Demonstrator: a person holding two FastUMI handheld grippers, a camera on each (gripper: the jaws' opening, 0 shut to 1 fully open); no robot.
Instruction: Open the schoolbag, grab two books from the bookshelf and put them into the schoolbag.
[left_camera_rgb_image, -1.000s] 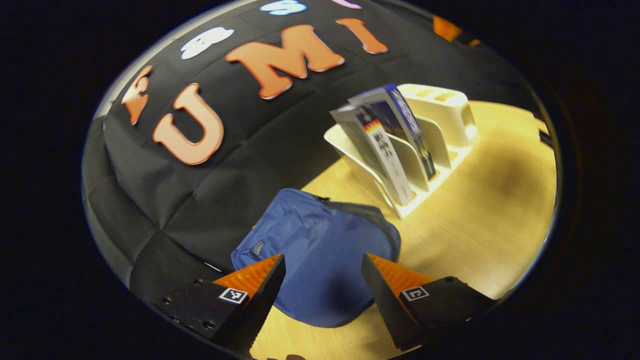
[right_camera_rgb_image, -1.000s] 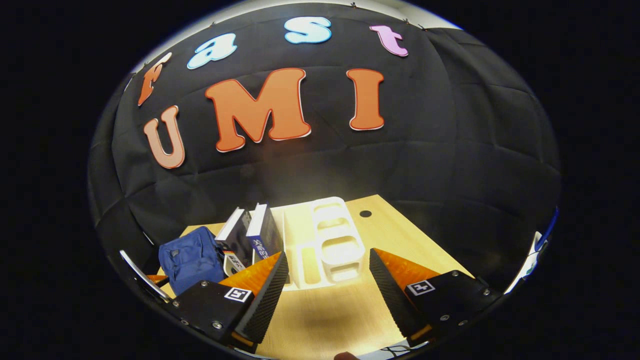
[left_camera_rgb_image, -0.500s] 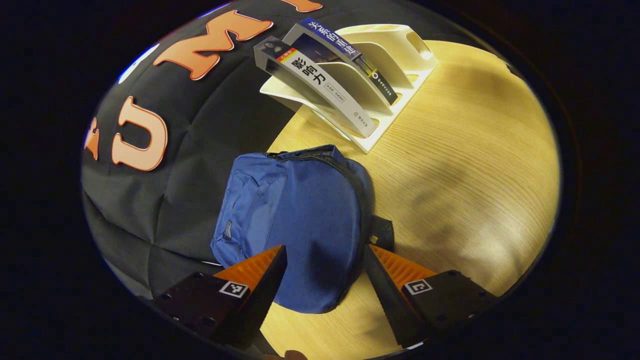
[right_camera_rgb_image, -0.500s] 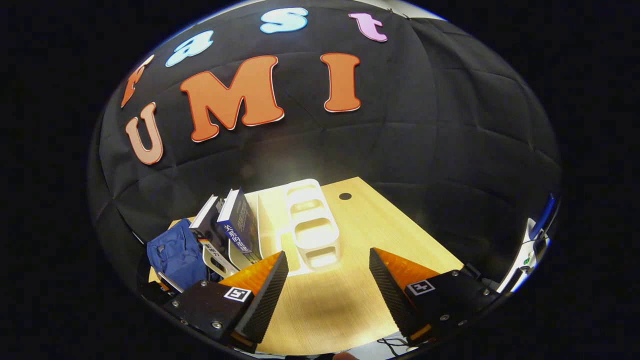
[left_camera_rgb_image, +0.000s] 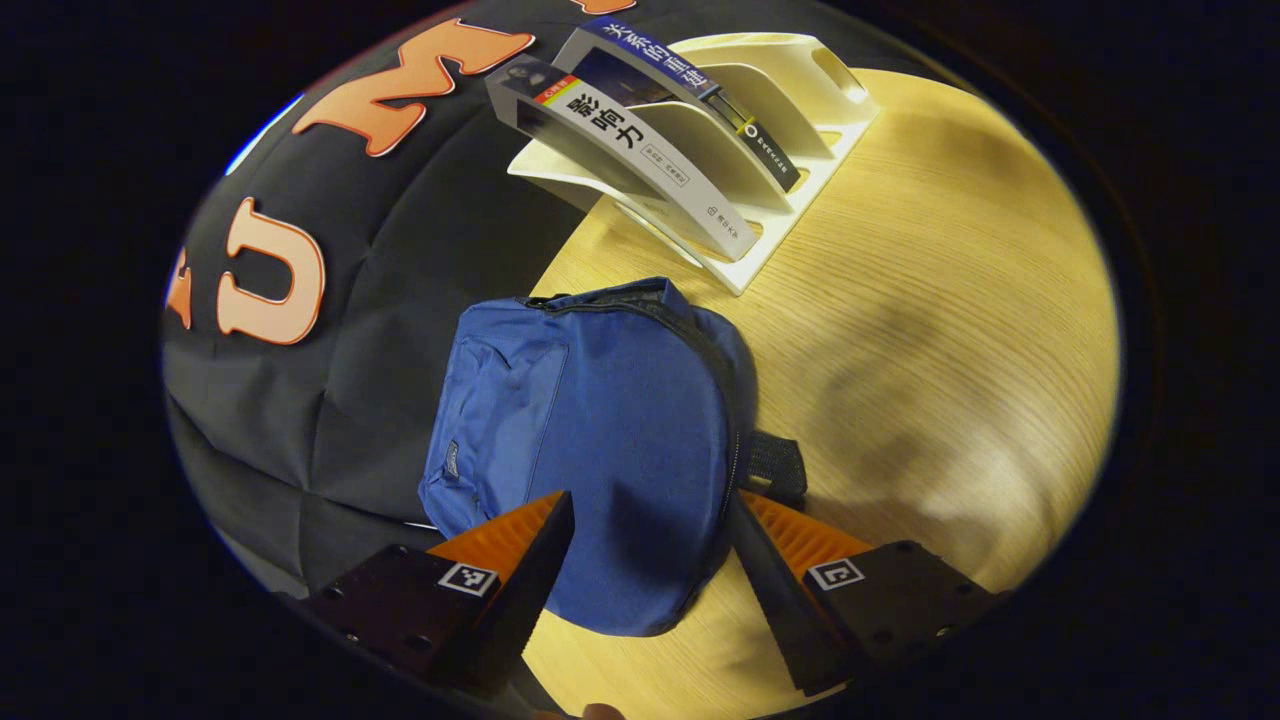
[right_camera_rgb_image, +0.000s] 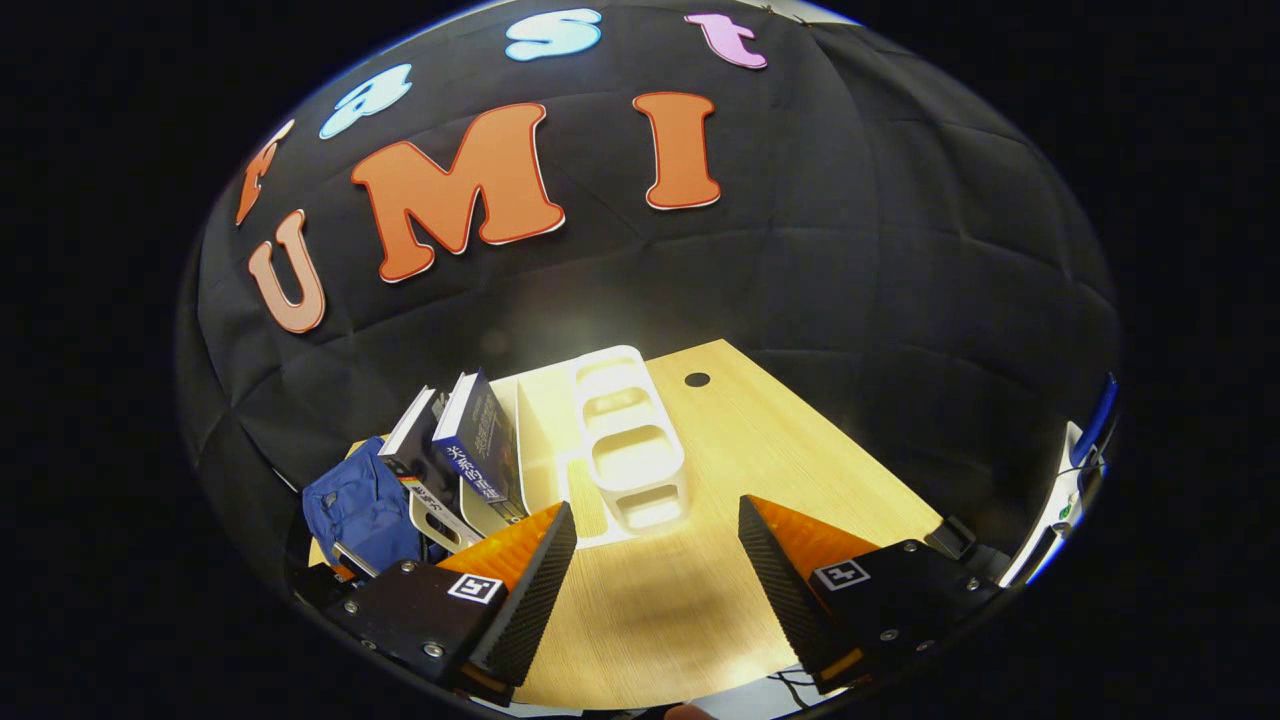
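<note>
Hovering wide open over the zipped-looking schoolbag (left_camera_rgb_image: 600, 440), the left gripper (left_camera_rgb_image: 648, 545) could snag loose cloth instead of the zipper, with both books (left_camera_rgb_image: 640, 140) beyond the bag.

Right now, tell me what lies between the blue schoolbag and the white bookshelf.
Bare wooden tabletop. The left gripper view shows the blue fabric schoolbag and the white plastic bookshelf apart, with nothing on the strip between them.

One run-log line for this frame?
schoolbag: zipped, on table | books: both in bookshelf | left gripper: open over bag | right gripper: open, empty
</note>
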